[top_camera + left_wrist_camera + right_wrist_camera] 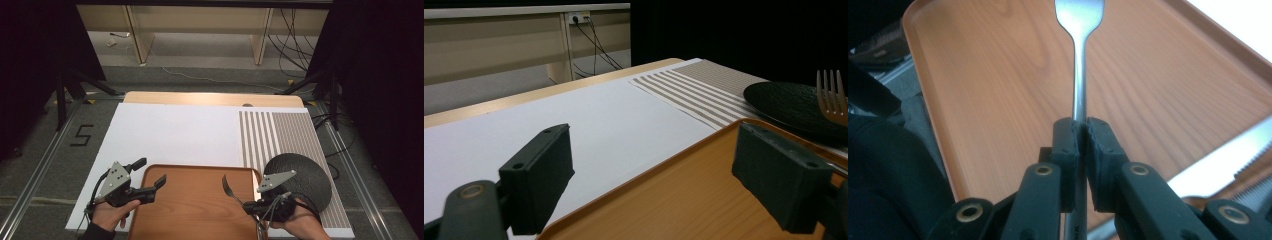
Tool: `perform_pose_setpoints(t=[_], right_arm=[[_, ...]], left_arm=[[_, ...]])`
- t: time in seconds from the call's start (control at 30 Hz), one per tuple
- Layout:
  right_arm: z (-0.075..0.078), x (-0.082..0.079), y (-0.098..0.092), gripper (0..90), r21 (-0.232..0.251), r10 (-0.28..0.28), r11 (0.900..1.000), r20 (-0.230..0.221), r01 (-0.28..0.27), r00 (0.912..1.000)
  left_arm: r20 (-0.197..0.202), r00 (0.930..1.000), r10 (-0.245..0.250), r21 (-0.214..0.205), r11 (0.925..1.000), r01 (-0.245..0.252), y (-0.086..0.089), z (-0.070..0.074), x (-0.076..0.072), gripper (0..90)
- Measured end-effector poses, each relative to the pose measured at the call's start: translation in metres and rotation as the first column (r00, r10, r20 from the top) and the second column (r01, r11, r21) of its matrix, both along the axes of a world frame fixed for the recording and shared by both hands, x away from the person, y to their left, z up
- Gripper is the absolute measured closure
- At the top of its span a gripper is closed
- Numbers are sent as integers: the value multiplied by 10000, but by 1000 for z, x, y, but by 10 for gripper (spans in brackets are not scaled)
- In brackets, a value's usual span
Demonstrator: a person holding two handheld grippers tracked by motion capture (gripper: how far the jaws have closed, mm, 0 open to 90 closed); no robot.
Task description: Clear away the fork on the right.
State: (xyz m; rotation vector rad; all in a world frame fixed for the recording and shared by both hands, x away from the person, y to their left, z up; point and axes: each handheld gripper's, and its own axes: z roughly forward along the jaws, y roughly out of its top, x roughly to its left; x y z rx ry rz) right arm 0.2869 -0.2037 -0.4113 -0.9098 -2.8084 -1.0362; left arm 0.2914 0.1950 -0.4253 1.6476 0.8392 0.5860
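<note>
Fork (231,190) sits clamped by its handle in the right gripper (250,205), over the wooden tray (195,210) at lower centre. Its long axis runs toward upper left, tines leading. A black plate (305,180) lies just right; the left gripper (149,175) gapes wide and empty over the tray's left rim.

Numeral "5" (81,135) in black tape on grey floor, left of table, beyond left gripper (150,176) and off to its outer side. Only legible sign in high view. No readable text, label or brand on tray, plate, placemat or fork. Left gripper view: nothing legible. Right gripper view: nothing legible.
</note>
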Motion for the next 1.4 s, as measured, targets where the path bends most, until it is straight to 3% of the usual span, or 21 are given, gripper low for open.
perform_pose_setpoints(t=[0.47, 0.73, 1.4], right_arm=[[-11, 2, 32, 841, -655, 622, 9959, -149, -630, 9980], [-19, 1, 45, 841, -993, 953, 9900, -527, -1002, 9940], [-41, 2, 58, 839, -1963, 1184, 9700, -1343, -1435, 9838]], left_arm=[[16, 10000, -18, 4, 10000, 18, 0, 0, 0, 159], [6, 10000, -28, 8, 10000, 28, 0, 0, 0, 159], [-1, 10000, -44, 4, 10000, 44, -1, 0, 0, 159]])
